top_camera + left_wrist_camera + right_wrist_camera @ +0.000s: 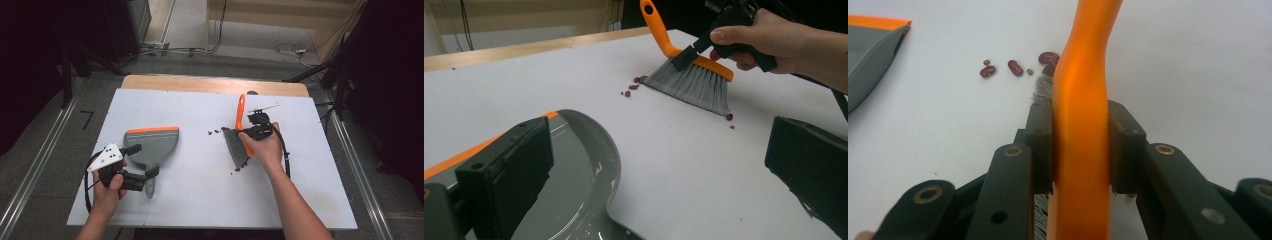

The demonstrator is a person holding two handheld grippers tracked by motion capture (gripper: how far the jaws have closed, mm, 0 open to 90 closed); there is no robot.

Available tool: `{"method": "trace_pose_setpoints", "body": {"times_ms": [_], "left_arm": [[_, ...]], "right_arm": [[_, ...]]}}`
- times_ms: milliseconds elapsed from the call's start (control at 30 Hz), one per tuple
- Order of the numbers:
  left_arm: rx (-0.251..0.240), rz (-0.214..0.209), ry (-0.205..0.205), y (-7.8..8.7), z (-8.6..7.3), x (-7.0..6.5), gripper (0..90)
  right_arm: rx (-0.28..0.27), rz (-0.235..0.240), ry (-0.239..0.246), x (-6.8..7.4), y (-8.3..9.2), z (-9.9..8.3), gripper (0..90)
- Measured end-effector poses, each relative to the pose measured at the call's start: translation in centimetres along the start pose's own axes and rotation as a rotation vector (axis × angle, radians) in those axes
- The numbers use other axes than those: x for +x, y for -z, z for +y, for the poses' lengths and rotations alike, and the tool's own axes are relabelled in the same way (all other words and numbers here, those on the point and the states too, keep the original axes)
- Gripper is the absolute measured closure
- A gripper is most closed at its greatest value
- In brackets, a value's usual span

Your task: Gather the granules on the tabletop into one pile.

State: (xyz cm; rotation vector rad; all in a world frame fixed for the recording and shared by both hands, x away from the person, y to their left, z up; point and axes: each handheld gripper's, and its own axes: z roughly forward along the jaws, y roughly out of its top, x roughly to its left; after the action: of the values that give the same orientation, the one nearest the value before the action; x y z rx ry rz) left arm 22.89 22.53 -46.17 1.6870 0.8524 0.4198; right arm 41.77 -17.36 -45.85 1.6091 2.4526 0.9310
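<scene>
A grey dustpan (152,142) with an orange lip lies on the white tabletop (200,200), left of centre. My left gripper (151,175) is at its handle end, jaws wide apart and open; in the left gripper view the dustpan (574,190) curves in under the left jaw. A hand brush (236,146) with an orange handle and grey bristles stands right of centre. My right gripper (250,134) is shut on that handle (1082,125). Small red beans (216,132) lie scattered just left of the bristles (694,82), with a few more beans (236,170) at the bristles' near end.
The white sheet covers a wooden table whose far edge (215,84) shows bare. Cables (290,49) lie on the floor beyond it. Dark stands and metal rails (35,170) flank both sides.
</scene>
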Motion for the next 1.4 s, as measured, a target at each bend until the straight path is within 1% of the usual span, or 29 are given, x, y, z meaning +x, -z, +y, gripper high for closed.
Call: {"method": "trace_pose_setpoints", "body": {"times_ms": [267, 400, 433, 467, 500, 533, 567, 600, 633, 667, 700, 733, 767, 833, 900, 933, 967, 1000, 1033, 1067, 1100, 1133, 1167, 1200, 1233, 1333, 1367, 1400], "left_arm": [[0.0, 0.0, 0.0, 0.0, 0.0, -0.1, 0.0], [0.001, 0.002, 0.0, 0.0, 0.1, 0.0, 0.0], [0.0, 0.002, 0.0, 0.0, 0.1, 0.0, 0.0], [0.001, 0.003, 0.001, 0.0, 0.1, 0.0, 0.0], [0.0, 0.002, 0.001, 0.0, 0.1, 0.0, 0.0], [-0.001, 0.002, 0.002, 0.0, 0.1, 0.0, 0.0], [0.0, 0.002, 0.001, -0.1, 0.1, 0.0, 0.0], [0.002, 0.003, 0.0, -0.1, 0.1, 0.0, 0.0], [0.001, 0.001, -0.002, -0.1, 0.1, 0.0, 0.0], [0.0, 0.001, -0.002, -0.1, 0.1, -0.1, 0.0], [0.0, 0.001, -0.003, -0.1, 0.1, -0.1, 0.0], [0.0, 0.0, -0.004, -0.1, 0.1, -0.1, 0.0], [-0.002, 0.0, -0.003, -0.1, 0.2, -0.1, 0.0], [-0.004, 0.0, -0.001, 0.0, 0.2, -0.1, 0.0], [-0.006, 0.001, 0.001, 0.1, 0.2, 0.0, 0.0], [-0.008, 0.0, 0.003, 0.1, 0.2, 0.0, 0.0], [-0.009, 0.0, 0.004, 0.1, 0.2, 0.0, 0.0], [-0.009, 0.0, 0.004, 0.1, 0.2, 0.0, 0.0], [-0.01, -0.001, 0.004, 0.1, 0.2, 0.0, 0.0], [-0.01, -0.001, 0.005, 0.1, 0.2, 0.0, 0.0], [-0.009, -0.002, 0.004, 0.2, 0.1, 0.0, 0.0], [-0.008, -0.001, 0.004, 0.2, 0.1, 0.0, 0.0], [-0.008, -0.003, 0.004, 0.1, 0.1, 0.1, 0.0], [-0.008, -0.003, 0.004, 0.1, 0.1, 0.1, 0.0], [-0.007, -0.001, 0.006, 0.1, 0.1, 0.1, 0.0], [-0.004, -0.001, 0.005, 0.1, 0.0, 0.1, 0.0], [-0.005, -0.002, 0.003, 0.1, 0.0, 0.1, 0.0], [-0.005, -0.002, 0.003, 0.1, 0.0, 0.1, 0.0]], "right_arm": [[-0.014, -0.005, -0.024, -0.6, 0.3, -0.2, 67.2], [-0.038, 0.042, -0.061, -0.4, 0.7, -0.2, 67.8], [-0.048, 0.055, -0.071, -0.2, 0.9, -0.2, 68.1], [-0.062, 0.069, -0.067, 0.5, 1.3, 0.1, 68.4], [-0.062, 0.069, -0.067, 0.5, 1.3, 0.1, 68.4], [-0.071, 0.076, -0.063, 0.8, 1.4, 0.3, 68.4], [-0.083, 0.087, -0.055, 1.6, 1.7, 0.8, 68.5], [-0.083, 0.087, -0.055, 1.6, 1.7, 0.8, 68.5], [-0.09, 0.103, -0.045, 2.7, 1.6, 1.5, 68.6], [-0.09, 0.103, -0.045, 2.7, 1.6, 1.5, 68.6], [-0.089, 0.108, -0.036, 3.2, 1.4, 1.8, 68.6], [-0.079, 0.115, -0.021, 4.5, 0.8, 2.5, 68.6], [-0.079, 0.115, -0.021, 4.5, 0.8, 2.5, 68.6], [-0.063, 0.118, -0.005, 5.5, -0.2, 3.2, 68.6], [-0.049, 0.128, -0.015, 6.2, -1.3, 3.8, 68.7], [-0.041, 0.141, -0.028, 6.3, -1.9, 4.1, 68.7], [-0.028, 0.162, -0.071, 6.4, -3.1, 4.5, 68.7], [-0.028, 0.162, -0.071, 6.4, -3.1, 4.5, 68.7], [-0.01, 0.159, -0.094, 6.3, -4.1, 4.7, 68.7], [-0.008, 0.144, -0.1, 6.1, -4.5, 4.8, 68.7], [-0.008, 0.144, -0.1, 6.1, -4.5, 4.8, 68.7], [-0.008, 0.134, -0.123, 5.5, -4.9, 4.8, 68.5], [-0.005, 0.134, -0.141, 5.1, -4.9, 4.8, 68.4], [-0.007, 0.123, -0.142, 4.7, -5.0, 4.7, 68.3], [-0.007, 0.123, -0.142, 4.7, -5.0, 4.7, 68.3], [-0.01, 0.101, -0.172, 3.6, -4.6, 4.5, 68.0], [-0.013, 0.083, -0.183, 2.9, -4.2, 4.2, 67.9], [-0.016, 0.079, -0.189, 2.4, -4.0, 4.1, 67.8]]}}
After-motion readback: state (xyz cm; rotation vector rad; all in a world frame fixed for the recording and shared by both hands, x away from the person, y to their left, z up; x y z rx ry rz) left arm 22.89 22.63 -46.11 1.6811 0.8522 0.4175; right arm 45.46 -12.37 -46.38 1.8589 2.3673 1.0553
